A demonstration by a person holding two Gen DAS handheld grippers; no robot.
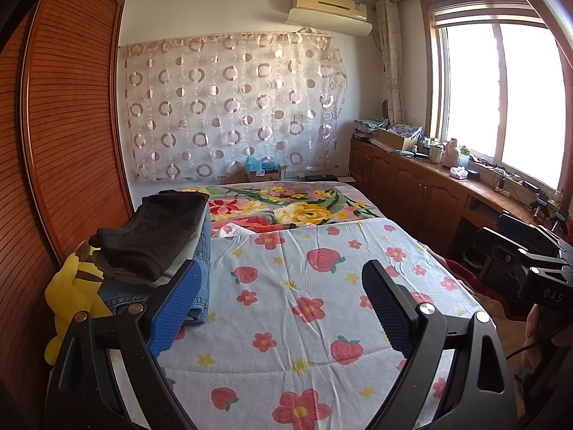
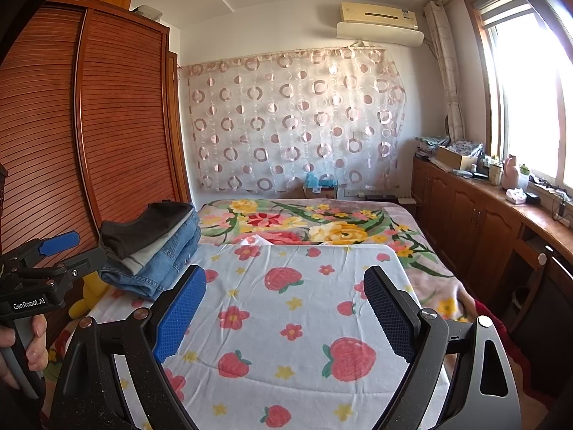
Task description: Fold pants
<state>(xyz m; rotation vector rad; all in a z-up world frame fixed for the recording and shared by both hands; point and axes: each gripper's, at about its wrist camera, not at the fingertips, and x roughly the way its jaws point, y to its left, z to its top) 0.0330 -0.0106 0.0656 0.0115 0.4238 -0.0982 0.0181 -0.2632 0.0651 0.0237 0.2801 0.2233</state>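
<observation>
Left tool (image 1: pixel 283 297): jaws stood wide apart, nothing betw. them, blue pads facing each other above the strawberry sheet (image 1: pixel 304 322). Right tool (image 2: pixel 284 304): same, jaws spread wide and empty, hovering over the same sheet. In the left wrist view the right tool showed at the right edge w/ part of a hand (image 1: pixel 537 337) under it; in the right wrist view the left tool showed at the left edge, a hand (image 2: pixel 25 344) wrapped around its grey handle.

Pants: a folded stack (image 2: pixel 154 247) sat at the left side of the bed, near the wardrobe. Dark brown pair (image 2: pixel 143 229) on top, a pale grey-white layer under it, blue denim (image 2: pixel 168 265) at the bottom. The left tool's left finger overlapped the denim edge in its own view; contact couldn't be told. No loose pants lay on the sheet in front of either tool.

Just beside the stack, toward the wardrobe, a yellow plush toy (image 1: pixel 71 286) was partly tucked under the clothes. Sheet lay wrinkled over a floral blanket (image 2: pixel 322 222) covering the far half of the bed.

Further out: slatted wooden wardrobe (image 2: pixel 118 125) at left, circle-print curtain (image 2: pixel 297 122) on the back wall, AC unit (image 2: pixel 379 18) above it, bright window (image 1: pixel 501 96) at right, wooden cabinets (image 2: pixel 465 222) below w/ clutter on top.
</observation>
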